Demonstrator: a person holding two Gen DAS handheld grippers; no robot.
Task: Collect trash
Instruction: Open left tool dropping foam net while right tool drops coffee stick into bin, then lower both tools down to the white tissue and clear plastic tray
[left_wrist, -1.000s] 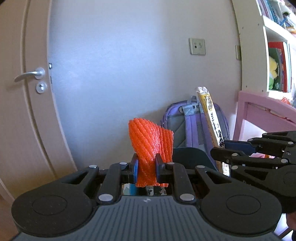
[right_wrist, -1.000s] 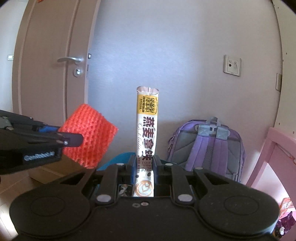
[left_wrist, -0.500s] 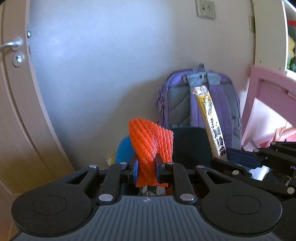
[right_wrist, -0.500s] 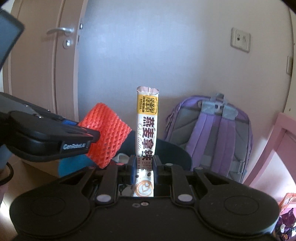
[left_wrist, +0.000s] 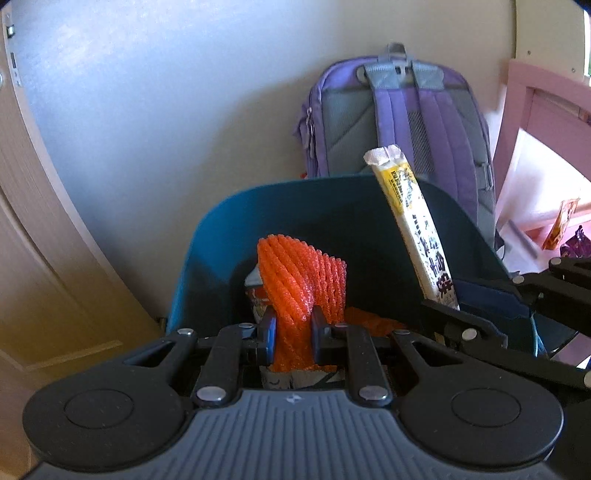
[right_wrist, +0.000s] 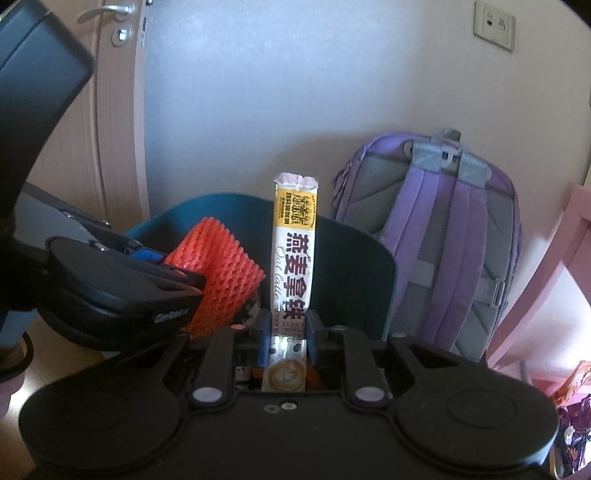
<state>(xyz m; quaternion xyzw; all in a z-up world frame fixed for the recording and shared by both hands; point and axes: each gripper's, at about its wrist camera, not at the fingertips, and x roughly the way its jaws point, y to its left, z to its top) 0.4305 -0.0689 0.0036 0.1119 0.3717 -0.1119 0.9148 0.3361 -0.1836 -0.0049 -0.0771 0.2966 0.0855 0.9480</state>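
The bottom of the teal bin (left_wrist: 229, 236) is mostly hidden behind the gripper bodies; only scraps of packaging and something orange show there, too dim to name. The lower end of the orange foam net (left_wrist: 301, 284) is cut off behind the left gripper (left_wrist: 293, 326), which is clenched on it. The right gripper (right_wrist: 288, 325) grasps an oat latte sachet (right_wrist: 293, 258) upright, its foot lost in glare.

The left wrist view looks down into the bin and shows the net inside its mouth, with the sachet (left_wrist: 413, 229) leaning over the right part of the rim. The right wrist view shows the left gripper (right_wrist: 192, 284) from the side with the net (right_wrist: 218, 273) just left of the sachet, plus a door handle (right_wrist: 105, 9) and wall socket (right_wrist: 494, 24). A purple backpack (right_wrist: 443, 236) stands against the wall behind the bin.

A second ago both grippers faced the wall higher up, the bin barely visible; now both items hang at its opening.
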